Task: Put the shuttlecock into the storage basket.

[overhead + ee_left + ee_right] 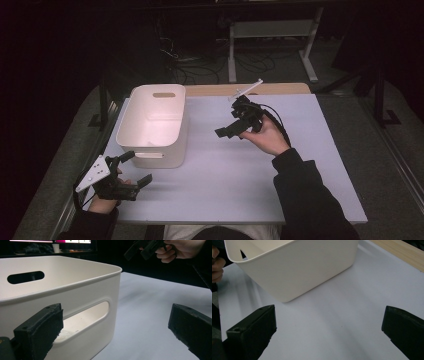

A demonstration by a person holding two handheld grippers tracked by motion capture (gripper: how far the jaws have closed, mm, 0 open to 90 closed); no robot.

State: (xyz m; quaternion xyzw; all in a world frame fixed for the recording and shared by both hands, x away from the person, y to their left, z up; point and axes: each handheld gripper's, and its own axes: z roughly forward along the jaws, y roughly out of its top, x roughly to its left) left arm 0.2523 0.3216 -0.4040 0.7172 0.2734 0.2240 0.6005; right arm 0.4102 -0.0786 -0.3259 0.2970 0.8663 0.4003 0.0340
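You hold the left gripper (pixel 134 169) low at the near corner of the white bin (pixel 154 125), jaws spread wide and empty, lined up with its slotted handle (pixel 85 316). The bin sits on the left of the table (pixel 250 165). Your right gripper (pixel 231 131) hovers just beside it, jaws likewise apart, ready to steady the far wall.

The white bin (pixel 154 125) blocks the desk's (pixel 240 175) left rear; bare surface lies open right of it.
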